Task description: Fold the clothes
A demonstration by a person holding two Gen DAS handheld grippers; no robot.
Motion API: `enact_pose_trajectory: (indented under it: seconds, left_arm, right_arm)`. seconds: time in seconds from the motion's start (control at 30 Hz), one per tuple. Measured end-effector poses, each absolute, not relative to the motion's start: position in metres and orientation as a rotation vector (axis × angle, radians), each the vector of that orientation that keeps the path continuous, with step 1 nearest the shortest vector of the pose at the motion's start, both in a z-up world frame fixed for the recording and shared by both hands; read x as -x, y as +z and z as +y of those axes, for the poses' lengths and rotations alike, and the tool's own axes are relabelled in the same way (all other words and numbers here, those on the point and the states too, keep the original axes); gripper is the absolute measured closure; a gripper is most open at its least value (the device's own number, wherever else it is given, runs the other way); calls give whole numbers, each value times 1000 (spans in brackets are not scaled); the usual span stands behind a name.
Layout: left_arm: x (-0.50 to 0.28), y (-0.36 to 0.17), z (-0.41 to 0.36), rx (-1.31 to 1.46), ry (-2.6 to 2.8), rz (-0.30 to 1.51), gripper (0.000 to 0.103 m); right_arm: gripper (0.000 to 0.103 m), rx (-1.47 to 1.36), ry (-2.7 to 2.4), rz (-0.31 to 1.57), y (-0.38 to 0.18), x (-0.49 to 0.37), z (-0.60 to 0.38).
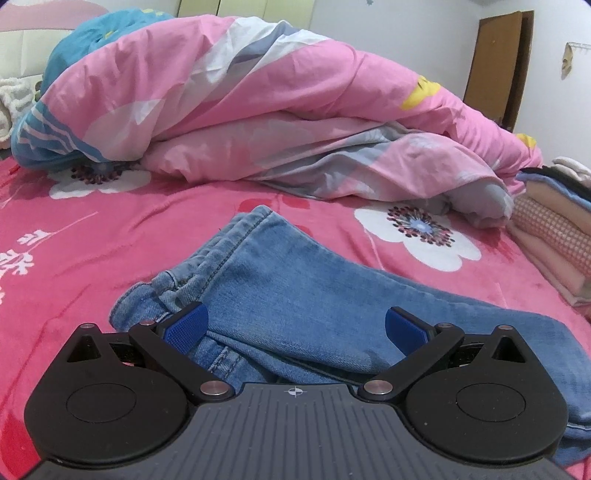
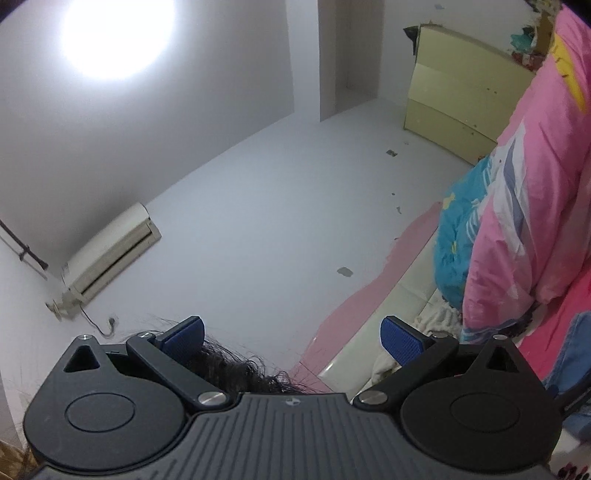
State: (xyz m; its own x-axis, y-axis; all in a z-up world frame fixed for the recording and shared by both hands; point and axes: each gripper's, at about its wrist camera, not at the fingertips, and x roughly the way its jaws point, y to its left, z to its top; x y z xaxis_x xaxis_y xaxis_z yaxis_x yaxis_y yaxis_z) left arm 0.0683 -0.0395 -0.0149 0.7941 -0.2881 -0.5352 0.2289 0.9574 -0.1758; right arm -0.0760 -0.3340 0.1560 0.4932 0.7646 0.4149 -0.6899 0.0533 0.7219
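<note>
Jeans (image 1: 280, 291) lie folded on the bed (image 1: 110, 236), on the pink flowered sheet, right under the left hand-held gripper (image 1: 295, 328); its jaws spread wide, denim between the blue pads (image 1: 186, 326) but not pinched; holding nothing. Behind the jeans: bunched pink quilt (image 1: 258, 103) across the bed; stack of folded clothes (image 1: 554, 236) at the right edge, apart from the jeans. Right hand-held gripper (image 2: 293, 338) tilts up at wall and ceiling, jaws fully apart, empty; dark hair (image 2: 240, 365) just past its fingers; air conditioner (image 2: 110, 251) on the wall, ceiling lamp (image 2: 118, 33) glaring, yellow cabinet (image 2: 458, 85) beyond the quilt.
</note>
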Motion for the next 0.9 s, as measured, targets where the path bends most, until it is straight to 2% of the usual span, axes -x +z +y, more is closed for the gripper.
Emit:
enact_pose_trajectory:
  seconds: [0.9]
  left_arm:
    - [-68, -16, -40, 95, -274, 586, 0]
  right_arm:
    - [0, -1085, 1141, 104, 140, 66, -336]
